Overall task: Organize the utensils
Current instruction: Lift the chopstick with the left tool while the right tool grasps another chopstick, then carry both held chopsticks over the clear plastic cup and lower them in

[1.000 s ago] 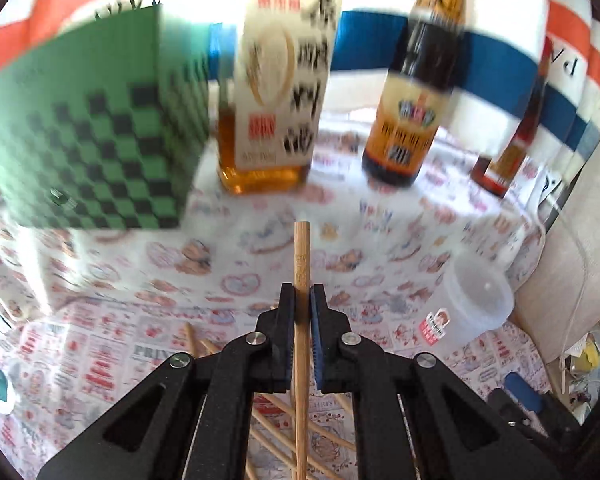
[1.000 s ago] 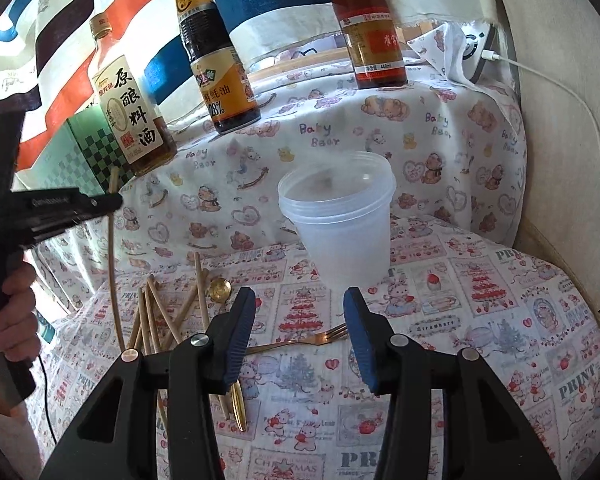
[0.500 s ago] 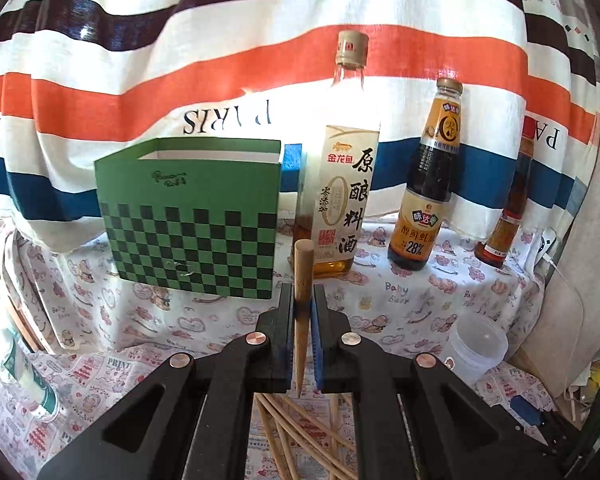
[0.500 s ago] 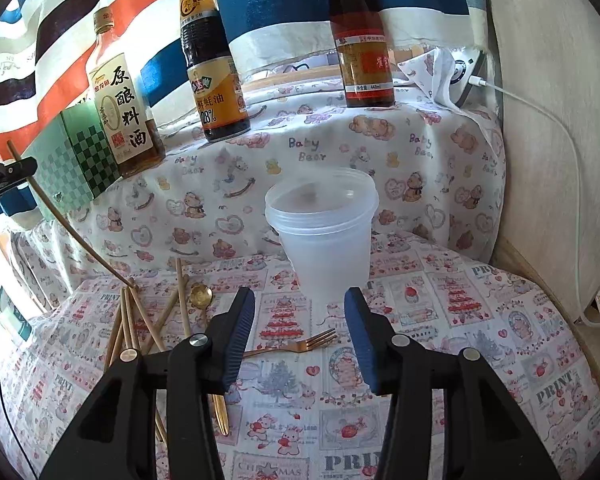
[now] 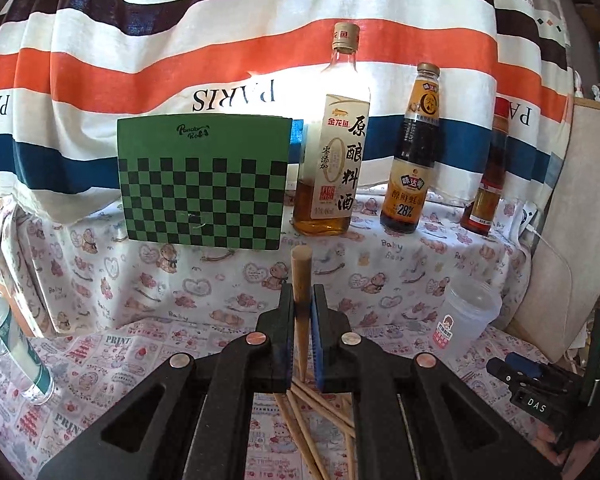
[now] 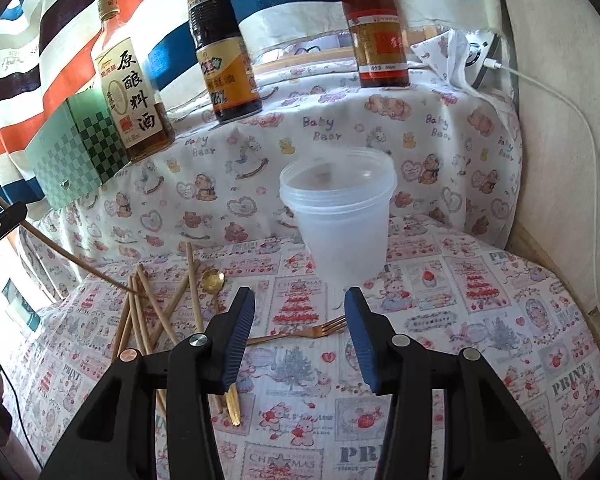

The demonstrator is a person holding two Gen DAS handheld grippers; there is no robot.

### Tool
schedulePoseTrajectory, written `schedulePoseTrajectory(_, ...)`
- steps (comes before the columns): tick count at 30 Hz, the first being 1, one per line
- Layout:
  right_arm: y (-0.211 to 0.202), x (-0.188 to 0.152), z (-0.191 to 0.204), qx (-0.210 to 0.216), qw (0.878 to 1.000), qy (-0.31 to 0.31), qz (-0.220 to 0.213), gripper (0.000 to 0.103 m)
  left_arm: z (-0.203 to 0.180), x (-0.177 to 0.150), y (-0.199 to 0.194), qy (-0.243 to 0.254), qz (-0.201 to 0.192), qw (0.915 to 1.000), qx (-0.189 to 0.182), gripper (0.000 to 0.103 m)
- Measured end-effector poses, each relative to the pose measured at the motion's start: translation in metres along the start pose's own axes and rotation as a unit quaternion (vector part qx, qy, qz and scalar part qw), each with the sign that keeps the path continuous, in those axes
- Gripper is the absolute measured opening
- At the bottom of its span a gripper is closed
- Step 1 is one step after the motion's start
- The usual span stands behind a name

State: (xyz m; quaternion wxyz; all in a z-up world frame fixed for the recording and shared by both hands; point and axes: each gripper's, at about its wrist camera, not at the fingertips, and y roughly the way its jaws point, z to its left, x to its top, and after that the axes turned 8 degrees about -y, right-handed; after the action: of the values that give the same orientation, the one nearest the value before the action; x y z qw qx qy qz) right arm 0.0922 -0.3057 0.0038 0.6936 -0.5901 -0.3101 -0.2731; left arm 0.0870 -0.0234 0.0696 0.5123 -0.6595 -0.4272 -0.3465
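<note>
Between left gripper (image 5: 302, 312) pads, chopstick (image 5: 301, 280)

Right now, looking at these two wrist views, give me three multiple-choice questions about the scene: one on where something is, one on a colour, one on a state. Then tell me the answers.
1. Where does the clear plastic cup stand?
A. on the raised ledge among the bottles
B. on the printed cloth, below the ledge
C. inside the checkered box

2. What colour is the checkered box?
A. green and black
B. red and white
C. blue and yellow

3. What is the left hand-held gripper doing?
A. standing open with nothing in it
B. shut on a fork
C. shut on a wooden chopstick

Answers:
1 B, the cup sits on the lower cloth in front of the ledge that carries the bottles.
2 A, its front shows green with black squares.
3 C, the chopstick runs between the closed pads in the left wrist view.
</note>
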Motion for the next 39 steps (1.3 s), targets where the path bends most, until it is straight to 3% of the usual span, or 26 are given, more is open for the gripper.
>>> schedulePoseTrajectory(3, -0.002, -0.001, 0.011, 0.02, 1.0, -0.009, 0.001, 0.049, 0.012, -0.003, -0.008, -0.017, -0.018, 0.9997, -0.007, 0.007)
schedulePoseTrajectory(6, -0.002, 0.009, 0.029, -0.016, 0.999, -0.041, -0.004, 0.049, 0.031, 0.002, -0.009, -0.049, -0.012, 0.9985, -0.018, 0.007)
schedulePoseTrajectory(9, 0.013, 0.028, 0.049, 0.03, 0.997, -0.062, 0.033, 0.049, 0.05, 0.002, -0.007, -0.064, -0.023, 0.9977, 0.002, 0.007)
schedulePoseTrajectory(12, 0.038, 0.046, 0.084, 0.077, 0.987, -0.121, 0.078, 0.049, 0.066, 0.0, 0.001, -0.06, -0.016, 0.998, -0.007, 0.007)
schedulePoseTrajectory(14, 0.055, 0.053, 0.113, 0.06, 0.98, -0.168, 0.091, 0.049, 0.077, 0.001, 0.002, -0.077, -0.014, 0.9969, 0.003, 0.007)
schedulePoseTrajectory(15, 0.067, 0.056, 0.125, 0.057, 0.975, -0.187, 0.107, 0.049, 0.085, 0.003, 0.003, -0.098, -0.006, 0.9952, -0.01, 0.007)
schedulePoseTrajectory(18, 0.103, 0.063, 0.146, 0.036, 0.97, -0.194, 0.145, 0.047, 0.098, 0.004, 0.001, -0.121, -0.006, 0.9925, -0.011, 0.007)
schedulePoseTrajectory(21, 0.134, 0.072, 0.155, 0.021, 0.967, -0.195, 0.161, 0.038, 0.105, 0.003, 0.003, -0.122, -0.014, 0.9924, -0.001, 0.007)
schedulePoseTrajectory(31, 0.212, 0.078, 0.162, -0.023, 0.954, -0.217, 0.207, 0.029, 0.13, 0.005, 0.006, -0.155, -0.014, 0.9878, 0.006, 0.008)
schedulePoseTrajectory(32, 0.217, 0.079, 0.161, -0.024, 0.954, -0.208, 0.214, 0.027, 0.13, 0.005, 0.007, -0.153, -0.015, 0.9881, 0.01, 0.008)
schedulePoseTrajectory(34, 0.218, 0.081, 0.159, -0.007, 0.958, -0.189, 0.216, 0.013, 0.129, 0.005, 0.007, -0.15, -0.017, 0.9884, 0.016, 0.008)
schedulePoseTrajectory(36, 0.214, 0.082, 0.159, -0.012, 0.958, -0.195, 0.211, 0.01, 0.128, 0.005, 0.006, -0.15, -0.017, 0.9885, 0.016, 0.008)
schedulePoseTrajectory(39, 0.19, 0.087, 0.157, -0.032, 0.962, -0.212, 0.169, 0.009, 0.127, 0.004, 0.004, -0.155, -0.026, 0.9866, 0.045, 0.008)
